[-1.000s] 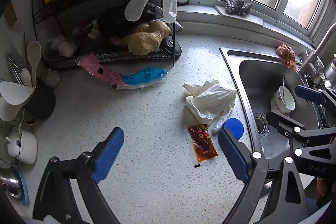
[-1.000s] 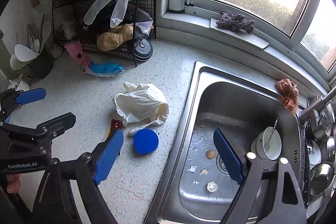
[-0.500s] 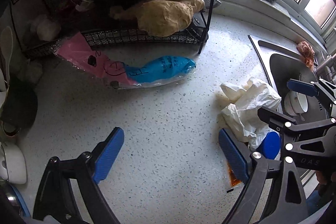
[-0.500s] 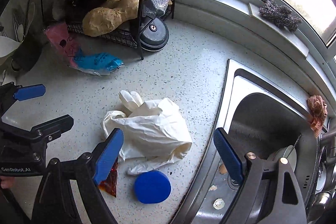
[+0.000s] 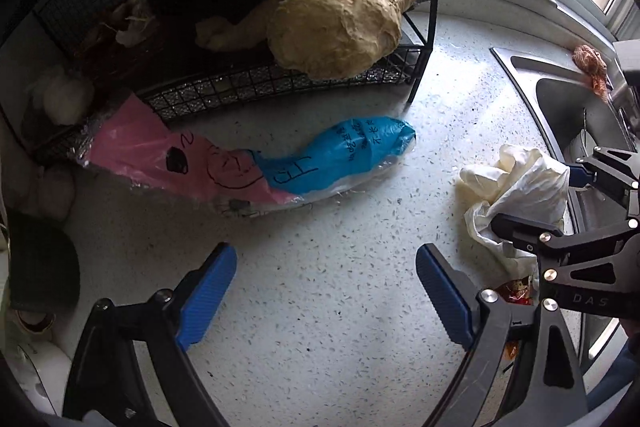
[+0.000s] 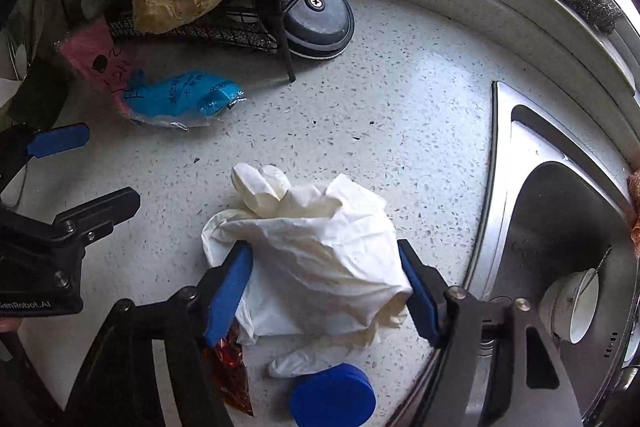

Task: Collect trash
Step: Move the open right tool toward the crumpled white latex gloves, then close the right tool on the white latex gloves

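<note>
A crumpled white glove wad [image 6: 320, 259] lies on the speckled counter beside the sink; it also shows in the left wrist view [image 5: 520, 195]. My right gripper [image 6: 326, 285] is open with its blue pads on either side of the wad, not clamped. A pink and blue plastic wrapper [image 5: 256, 163] lies in front of the wire rack, also seen in the right wrist view [image 6: 168, 95]. My left gripper [image 5: 324, 291] is open and empty, short of the wrapper. A red sauce packet [image 6: 228, 375] and a blue lid [image 6: 334, 397] lie under the right gripper.
A black wire rack [image 5: 280, 83] holds a tan lump [image 5: 340, 27] and dark items. The steel sink [image 6: 560, 247] is at right with a white bowl [image 6: 572, 307] inside. A round black base [image 6: 320, 15] sits by the rack. A dark cup [image 5: 40, 267] stands at left.
Both grippers have moved forward and down. The left one has closed in on the pink and blue wrapper. The right one now straddles the white glove wad, jaws narrower.
</note>
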